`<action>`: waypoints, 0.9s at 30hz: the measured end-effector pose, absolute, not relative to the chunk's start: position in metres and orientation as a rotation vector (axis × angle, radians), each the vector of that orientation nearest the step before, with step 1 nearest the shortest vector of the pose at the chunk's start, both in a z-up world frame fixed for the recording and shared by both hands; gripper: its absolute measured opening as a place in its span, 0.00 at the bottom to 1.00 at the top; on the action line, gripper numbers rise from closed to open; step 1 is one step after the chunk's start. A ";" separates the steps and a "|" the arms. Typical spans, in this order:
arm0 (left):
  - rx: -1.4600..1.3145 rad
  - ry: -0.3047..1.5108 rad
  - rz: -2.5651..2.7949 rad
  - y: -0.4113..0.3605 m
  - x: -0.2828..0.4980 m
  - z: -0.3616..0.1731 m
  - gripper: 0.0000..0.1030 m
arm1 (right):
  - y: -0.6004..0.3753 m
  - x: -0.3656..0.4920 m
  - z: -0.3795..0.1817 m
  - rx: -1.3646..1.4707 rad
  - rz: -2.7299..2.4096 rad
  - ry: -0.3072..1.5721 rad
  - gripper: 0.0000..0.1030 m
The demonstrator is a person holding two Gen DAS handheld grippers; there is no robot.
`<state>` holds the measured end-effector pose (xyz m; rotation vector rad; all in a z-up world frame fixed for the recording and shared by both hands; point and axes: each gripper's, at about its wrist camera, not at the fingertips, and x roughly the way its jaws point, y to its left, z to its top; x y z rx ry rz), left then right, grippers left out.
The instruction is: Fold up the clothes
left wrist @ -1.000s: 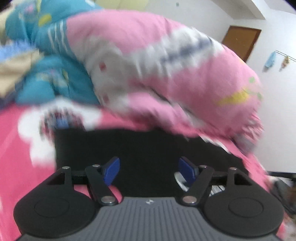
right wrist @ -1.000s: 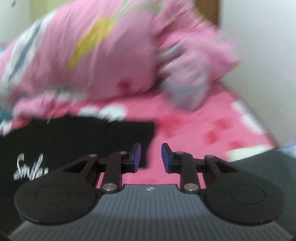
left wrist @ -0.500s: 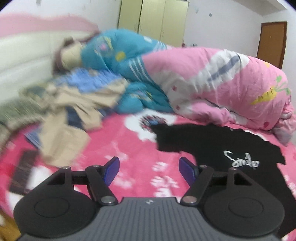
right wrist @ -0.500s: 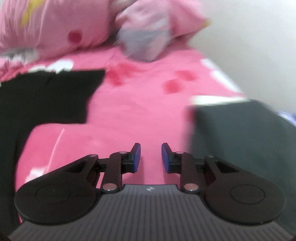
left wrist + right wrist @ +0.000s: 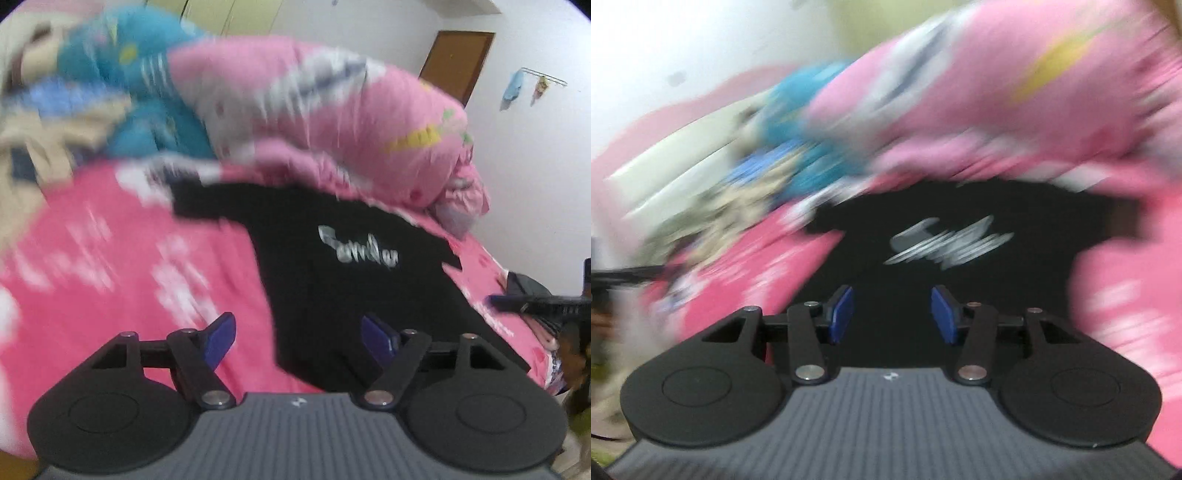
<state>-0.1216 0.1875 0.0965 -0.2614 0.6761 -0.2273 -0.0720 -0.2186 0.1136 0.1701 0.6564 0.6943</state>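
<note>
Across the middle of the bed [image 5: 110, 266], near the heaped pink quilt [image 5: 332, 122]: one black T-shirt [image 5: 343, 295], flat, print up, unfolded; left tool [image 5: 299, 338] wide, empty; right tool [image 5: 892, 315] just opening, nothing between, swung round toward the shirt, folding seemingly imminent.

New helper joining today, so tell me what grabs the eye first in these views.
A black T-shirt with pale script lies flat on the bright pink bedsheet, just ahead of both grippers. Behind it bulges a rolled pink quilt, beside a blue quilt at the far left.
</note>
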 end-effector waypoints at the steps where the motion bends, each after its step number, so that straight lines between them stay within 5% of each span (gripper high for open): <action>1: -0.271 0.680 -0.227 0.182 -0.114 0.087 0.71 | -0.192 -0.072 0.101 0.162 0.741 0.694 0.45; 19: -0.026 0.637 -0.238 0.130 -0.111 0.015 0.63 | -0.053 -0.052 0.031 -0.038 0.794 0.909 0.44; 27: -0.059 0.601 -0.288 0.144 -0.120 0.016 0.60 | -0.037 -0.059 0.032 -0.112 0.805 0.914 0.12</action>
